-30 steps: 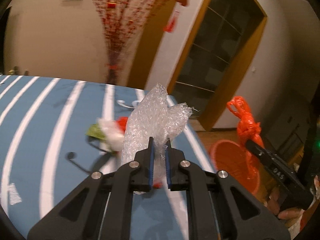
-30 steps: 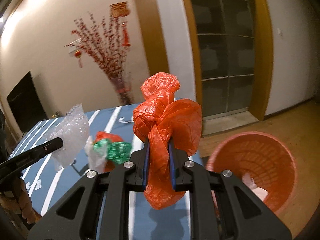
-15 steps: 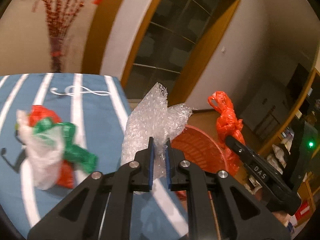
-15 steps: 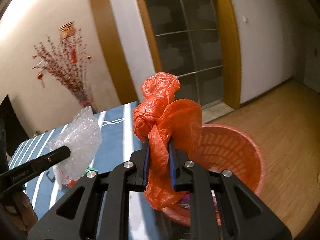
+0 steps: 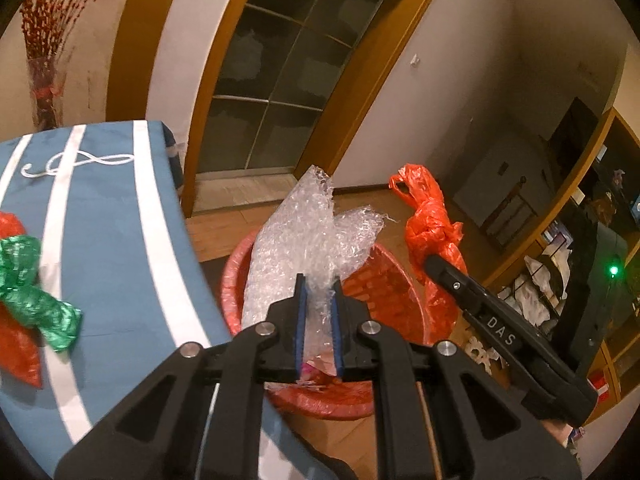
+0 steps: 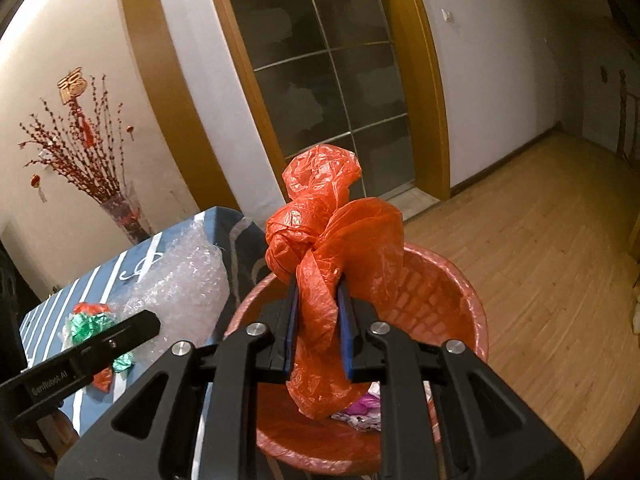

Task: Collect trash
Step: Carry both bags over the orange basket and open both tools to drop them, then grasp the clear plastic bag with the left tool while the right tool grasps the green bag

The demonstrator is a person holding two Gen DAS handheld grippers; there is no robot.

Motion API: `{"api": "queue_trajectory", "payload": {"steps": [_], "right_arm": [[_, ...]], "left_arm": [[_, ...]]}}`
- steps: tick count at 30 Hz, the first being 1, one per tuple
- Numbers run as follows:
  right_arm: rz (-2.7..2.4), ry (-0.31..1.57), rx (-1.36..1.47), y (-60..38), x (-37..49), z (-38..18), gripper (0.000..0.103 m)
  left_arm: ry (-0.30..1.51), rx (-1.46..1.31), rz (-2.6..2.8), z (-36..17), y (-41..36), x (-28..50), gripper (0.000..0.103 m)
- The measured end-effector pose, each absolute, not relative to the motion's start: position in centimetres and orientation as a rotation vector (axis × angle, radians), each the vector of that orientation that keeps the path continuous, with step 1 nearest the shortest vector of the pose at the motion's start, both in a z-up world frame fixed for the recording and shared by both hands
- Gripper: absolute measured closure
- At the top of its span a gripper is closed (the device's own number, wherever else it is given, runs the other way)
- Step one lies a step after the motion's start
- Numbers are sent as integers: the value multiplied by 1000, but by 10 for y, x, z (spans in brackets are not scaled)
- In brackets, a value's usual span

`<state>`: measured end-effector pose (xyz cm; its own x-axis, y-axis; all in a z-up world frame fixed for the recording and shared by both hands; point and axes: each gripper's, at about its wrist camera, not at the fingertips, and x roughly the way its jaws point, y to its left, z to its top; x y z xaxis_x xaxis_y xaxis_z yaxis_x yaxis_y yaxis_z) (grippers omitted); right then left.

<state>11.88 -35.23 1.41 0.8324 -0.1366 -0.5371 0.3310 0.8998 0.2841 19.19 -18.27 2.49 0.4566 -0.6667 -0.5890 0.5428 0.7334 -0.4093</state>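
Trash held over the bin, more left on the table

A crumpled sheet of clear bubble wrap (image 5: 308, 240) and a knotted orange plastic bag (image 6: 332, 248) hang upright above the round orange plastic waste basket (image 6: 460, 292), which stands on the wooden floor just beside the blue striped table's corner (image 5: 160, 184); a green foil wad with red plastic scraps (image 5: 32, 292) lies near the table's edge.

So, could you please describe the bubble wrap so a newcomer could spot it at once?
Find the orange basket on the wooden floor beside the blue striped table. Above it, the left gripper pinches the bubble wrap: clear and bubbly, unlike the knotted orange bag alongside.
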Motion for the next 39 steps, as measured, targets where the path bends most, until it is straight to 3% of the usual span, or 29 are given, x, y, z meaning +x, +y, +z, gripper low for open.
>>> {"api": "queue_trajectory", "payload": {"steps": [4,6,9,15,21,39], "right_arm": [[-270,556,386,-358,125,4,75],[-277,561,382,-359,126,1,63],[-290,566,376,-359,126,-4,54],[-312,560,388,-359,119,-5,41],[-294,558,363,-344,118,1,40],[-149,578,224,-262,124,11,40]], "left_arm": [[834,-164,-744,10,-192,201,82],[849,-161,-739,5,-194,204,76],[868,-158,-723,-6,-191,207,68],[854,-146,-667,-9,-169,211,50],[810,-129,-616,1,-142,198,41],[650,-209,-300,45,25,189,40]]}}
